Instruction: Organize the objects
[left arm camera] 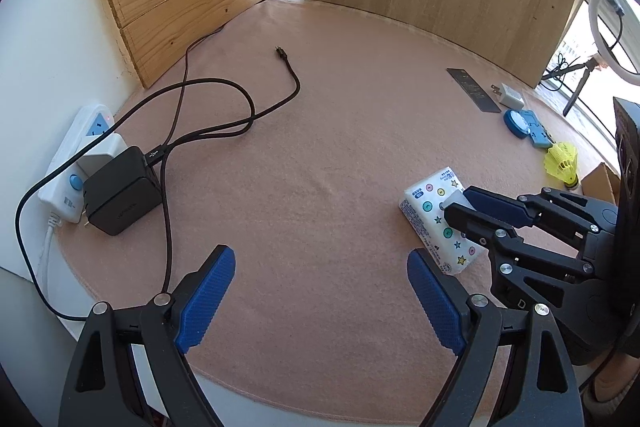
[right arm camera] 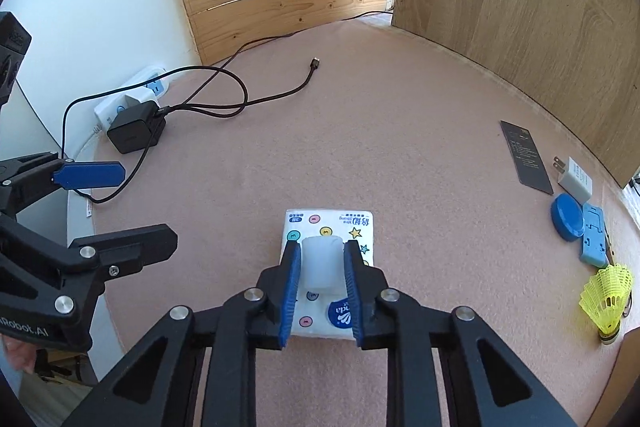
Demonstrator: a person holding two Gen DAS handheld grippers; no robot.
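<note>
Over the pink mat (left arm camera: pixel 320 155), the left wrist view shows the left gripper (left arm camera: pixel 320 291) with its blue pads wide apart and nothing between them. To its right, the right gripper (left arm camera: pixel 460 205) reaches over a white tissue pack (left arm camera: pixel 436 219) printed with stars and dots. A black charger (left arm camera: pixel 120 195) sits against a white power strip (left arm camera: pixel 76 155) at the mat's left edge, its cable (left arm camera: pixel 224 123) looping across the mat.

From the right wrist view, the right gripper (right arm camera: pixel 322 267) is clamped on a small white cylinder (right arm camera: pixel 322 263), held just above the tissue pack (right arm camera: pixel 332 227). At the far right lie a dark card (right arm camera: pixel 526 157), a white plug adapter (right arm camera: pixel 576 179), a blue disc (right arm camera: pixel 567 221), a blue block (right arm camera: pixel 596 239) and a yellow shuttlecock (right arm camera: pixel 608 297).
</note>
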